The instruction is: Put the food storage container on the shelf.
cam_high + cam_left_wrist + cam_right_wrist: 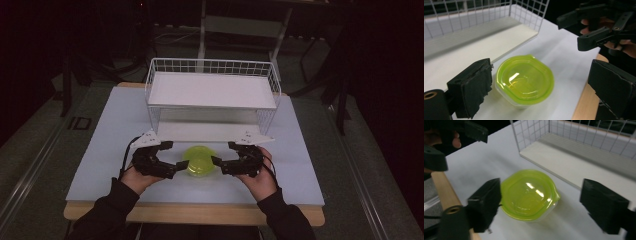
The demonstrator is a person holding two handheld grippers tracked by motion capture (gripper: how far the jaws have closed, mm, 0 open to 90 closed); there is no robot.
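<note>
A small clear tub with a lime-green lid (199,160) stands on the white mat just in front of the wire rack. My left gripper (176,156) is at its left and my right gripper (223,153) at its right, both open and pointing inward at it. In the left gripper view the tub (525,80) sits between the spread jaws of the left gripper (541,75), untouched, with the right gripper (584,30) beyond. In the right gripper view the tub (529,193) lies between the wide jaws of the right gripper (542,192), and the left gripper (449,142) shows at the upper left.
A white wire rack (212,67) with a white upper shelf and a low white board (200,131) beneath it stands at the back of the mat. The wooden table edge (200,212) runs along the near side. Dark floor and furniture legs surround the table.
</note>
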